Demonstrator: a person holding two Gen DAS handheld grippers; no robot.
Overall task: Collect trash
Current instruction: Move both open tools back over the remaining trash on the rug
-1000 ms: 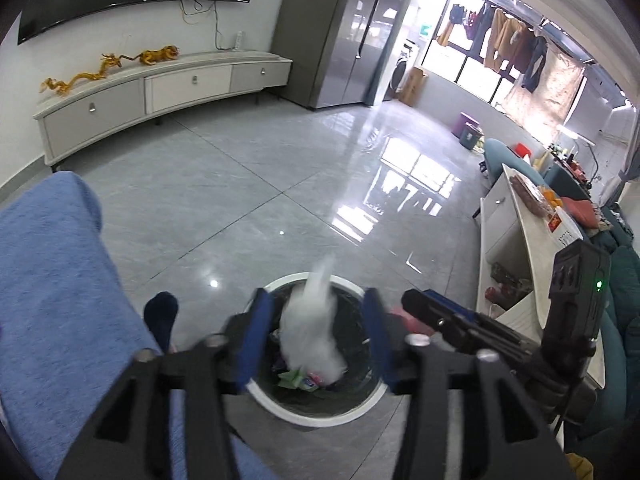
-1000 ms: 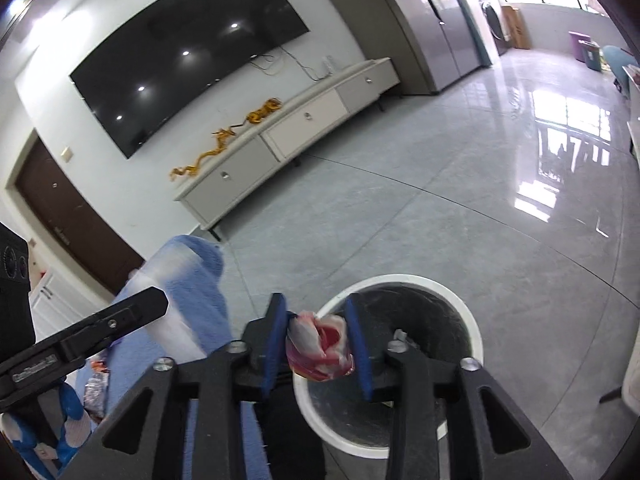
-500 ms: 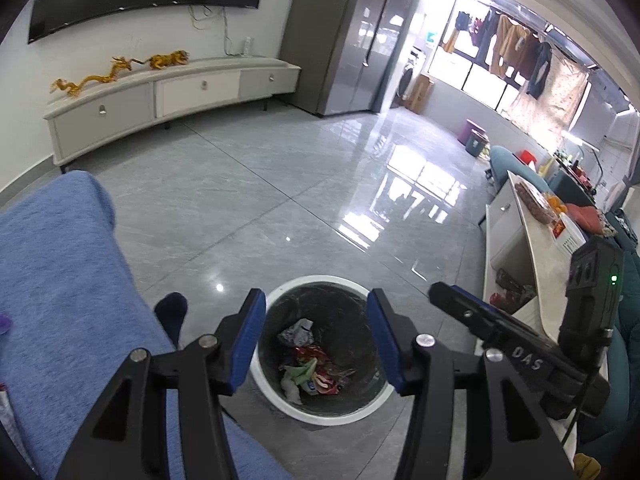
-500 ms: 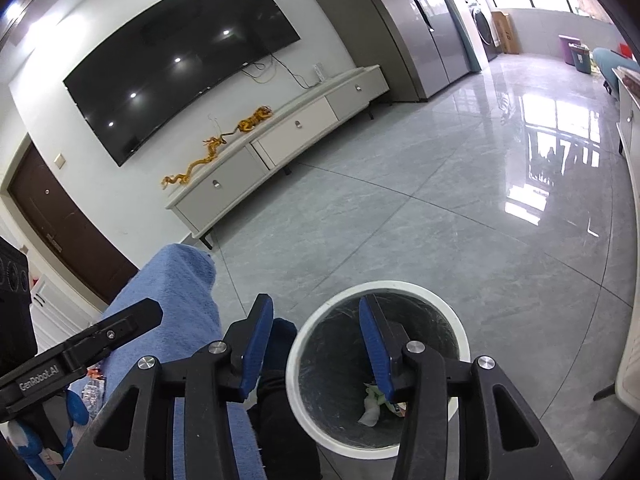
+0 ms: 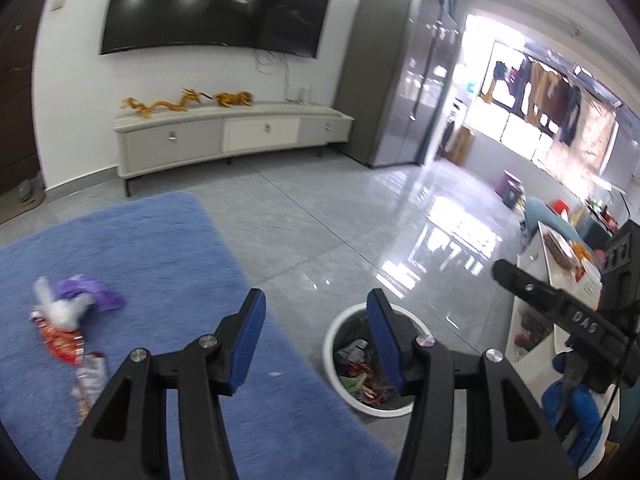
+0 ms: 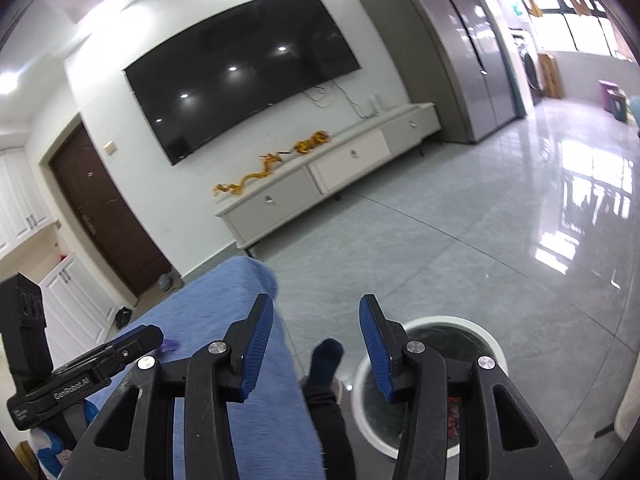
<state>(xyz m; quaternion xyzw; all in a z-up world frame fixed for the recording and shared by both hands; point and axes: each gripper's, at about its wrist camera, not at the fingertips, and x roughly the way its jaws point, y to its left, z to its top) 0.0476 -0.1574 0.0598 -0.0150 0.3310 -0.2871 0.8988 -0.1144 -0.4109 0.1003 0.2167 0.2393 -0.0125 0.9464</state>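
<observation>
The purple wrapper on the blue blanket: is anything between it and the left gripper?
Nothing visible is. The left gripper has empty, open jaws, and only bare blue blanket lies between it and the purple wrapper at the left.

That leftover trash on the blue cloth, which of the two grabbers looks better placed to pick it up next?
Probably the left gripper. Its jaws are open and empty, and its view shows the wrappers on the blue cloth just to its left. The right gripper, also open and empty, faces the bin.
</observation>
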